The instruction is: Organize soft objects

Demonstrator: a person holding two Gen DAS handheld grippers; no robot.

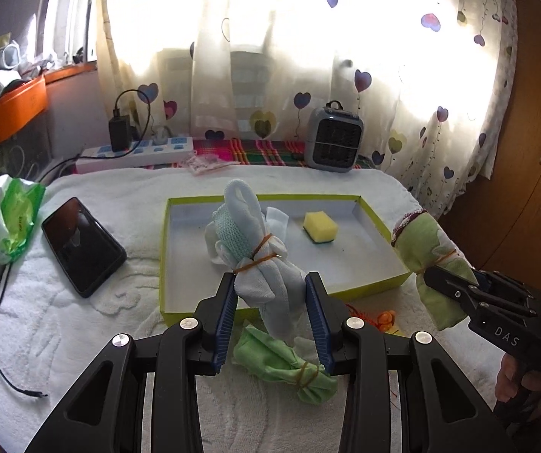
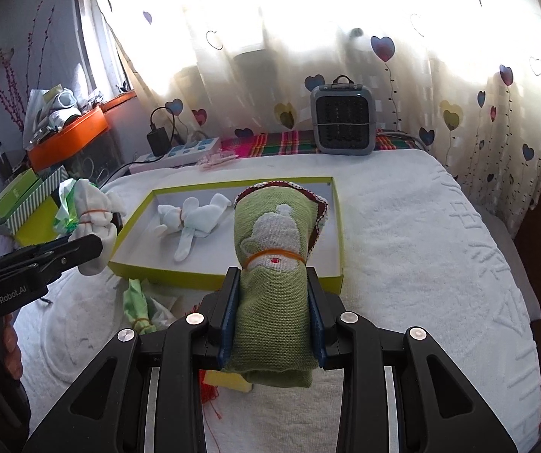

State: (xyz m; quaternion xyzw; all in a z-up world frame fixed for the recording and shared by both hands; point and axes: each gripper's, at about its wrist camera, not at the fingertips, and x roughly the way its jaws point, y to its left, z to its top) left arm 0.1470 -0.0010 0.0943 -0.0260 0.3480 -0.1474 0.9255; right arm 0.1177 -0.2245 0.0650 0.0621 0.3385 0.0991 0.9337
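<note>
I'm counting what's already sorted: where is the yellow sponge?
In the left wrist view the yellow sponge lies inside the green-rimmed box, toward its far right, right of the white sock bundle that hangs in front.

White sock bundle [image 1: 266, 264], banded, held upright above the yellow-rimmed box [image 1: 368, 287]. Green knit bundle [image 2: 274, 302], banded, held upright to its right. Inside the box: a yellow sponge [image 1: 320, 226] and a white bundle [image 2: 191, 222]. A green bundle [image 1: 289, 366] lies near the box.
</note>
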